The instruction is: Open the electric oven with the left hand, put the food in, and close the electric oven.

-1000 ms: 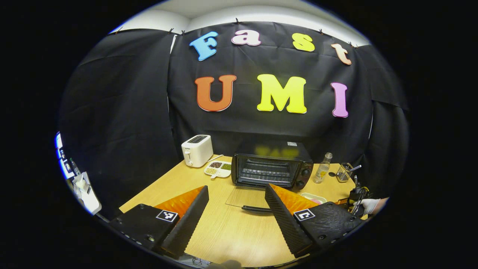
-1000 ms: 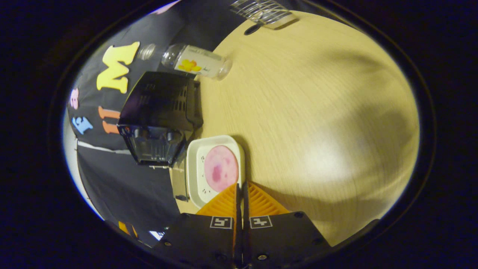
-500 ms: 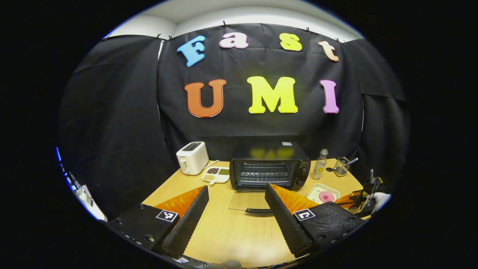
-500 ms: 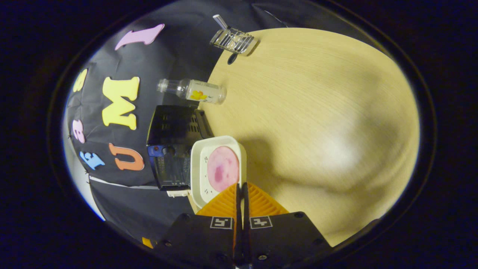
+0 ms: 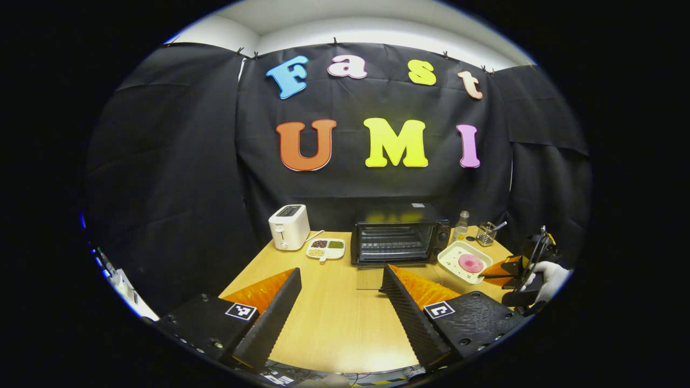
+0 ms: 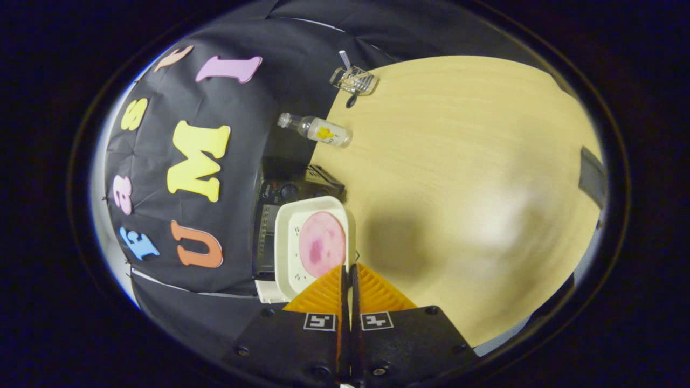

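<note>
The white dish [image 6: 311,245] with the pink slice of food [image 6: 322,243] is hanging in the air, pinched by its near rim in the right gripper [image 6: 347,275], whose fingers are pressed together on that rim. A second ago the dish was sitting low beside the oven; now it is being carried up off the surface [image 6: 458,178] and is casting a soft shadow on the wood below it. In the left gripper view the dish [image 5: 464,262] is tilting a little, held just to the right of the oven [image 5: 400,242] and level with its mouth, with a gloved hand [image 5: 550,272] behind the right gripper [image 5: 493,276].

The oven door [image 5: 371,279] is lying flat, already folded down toward the viewer, and the rack inside is showing. That means the opening step is finished and the loading step is in hand; the dish looks about ready to swing left and slide in over the lowered door.

The left gripper [image 5: 340,291] is drawing back from the oven compared with a second ago, its fingers spread wide apart and holding nothing, hovering above the surface near its front edge. It seems to be waiting for the closing step.

Farther off, the toaster [image 5: 289,226] and a small divided tray [image 5: 325,248] are sitting left of the oven, and a bottle [image 5: 460,227] and a wire holder [image 5: 485,234] are standing to its right.
</note>
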Demonstrator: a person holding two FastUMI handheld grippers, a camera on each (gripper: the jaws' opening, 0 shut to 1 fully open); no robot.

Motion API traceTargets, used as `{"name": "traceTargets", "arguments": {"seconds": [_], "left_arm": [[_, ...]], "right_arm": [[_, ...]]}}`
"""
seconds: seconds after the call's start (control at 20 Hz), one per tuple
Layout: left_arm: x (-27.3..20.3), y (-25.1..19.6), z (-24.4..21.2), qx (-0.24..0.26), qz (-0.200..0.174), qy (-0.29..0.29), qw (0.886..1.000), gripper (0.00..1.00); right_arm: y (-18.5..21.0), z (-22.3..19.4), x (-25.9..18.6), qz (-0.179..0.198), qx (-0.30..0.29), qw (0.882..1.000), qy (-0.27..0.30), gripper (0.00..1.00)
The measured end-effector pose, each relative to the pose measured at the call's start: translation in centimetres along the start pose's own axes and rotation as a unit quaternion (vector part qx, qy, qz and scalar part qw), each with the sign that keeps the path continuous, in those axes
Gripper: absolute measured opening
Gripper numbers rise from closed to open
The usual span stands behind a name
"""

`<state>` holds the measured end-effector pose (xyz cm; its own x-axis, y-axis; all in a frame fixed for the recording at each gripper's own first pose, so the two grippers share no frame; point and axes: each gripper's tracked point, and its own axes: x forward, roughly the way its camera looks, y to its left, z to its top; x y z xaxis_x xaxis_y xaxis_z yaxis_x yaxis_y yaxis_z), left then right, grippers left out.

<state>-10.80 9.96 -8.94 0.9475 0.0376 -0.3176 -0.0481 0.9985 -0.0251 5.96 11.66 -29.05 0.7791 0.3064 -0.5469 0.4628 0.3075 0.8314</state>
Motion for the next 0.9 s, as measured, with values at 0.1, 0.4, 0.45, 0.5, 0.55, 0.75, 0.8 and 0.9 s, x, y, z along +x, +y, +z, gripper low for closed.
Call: {"name": "traceTargets", "arguments": {"seconds": [0.1,0.4,0.45,0.5,0.55,0.75,0.8,0.9], "left_arm": [[-1.0,1.8,-0.2,-0.001,0.004,0.003,1.0,0.97],[-1.8,5.1,0.4,0.006,0.029,-0.004,1.0,0.96],[-1.7,5.7,0.6,0.006,0.037,-0.002,0.999,0.96],[-1.4,6.2,0.5,0.003,0.042,-0.001,0.999,0.96],[-1.0,6.3,0.5,0.001,0.046,0.002,0.999,0.97],[0.2,6.9,0.7,0.012,0.06,0.01,0.998,0.97],[0.8,6.8,0.9,0.014,0.062,0.01,0.998,0.97],[2.0,6.8,1.0,0.013,0.067,0.014,0.998,0.96]], "right_arm": [[0.1,-3.6,0.7,-0.012,0.001,1.0,0.011,0.04],[2.3,-9.7,5.0,-0.02,-0.023,0.999,0.026,0.04],[2.9,-10.2,6.0,-0.022,-0.03,0.999,0.03,0.04],[3.4,-10.6,6.9,-0.022,-0.035,0.999,0.032,0.04],[3.9,-11.0,7.9,-0.024,-0.039,0.998,0.035,0.04],[5.7,-10.4,12.0,-0.025,-0.026,0.998,0.042,0.04],[6.1,-9.8,13.0,-0.027,-0.024,0.999,0.04,0.04],[7.0,-8.5,15.0,-0.03,-0.024,0.999,0.034,0.04]]}}
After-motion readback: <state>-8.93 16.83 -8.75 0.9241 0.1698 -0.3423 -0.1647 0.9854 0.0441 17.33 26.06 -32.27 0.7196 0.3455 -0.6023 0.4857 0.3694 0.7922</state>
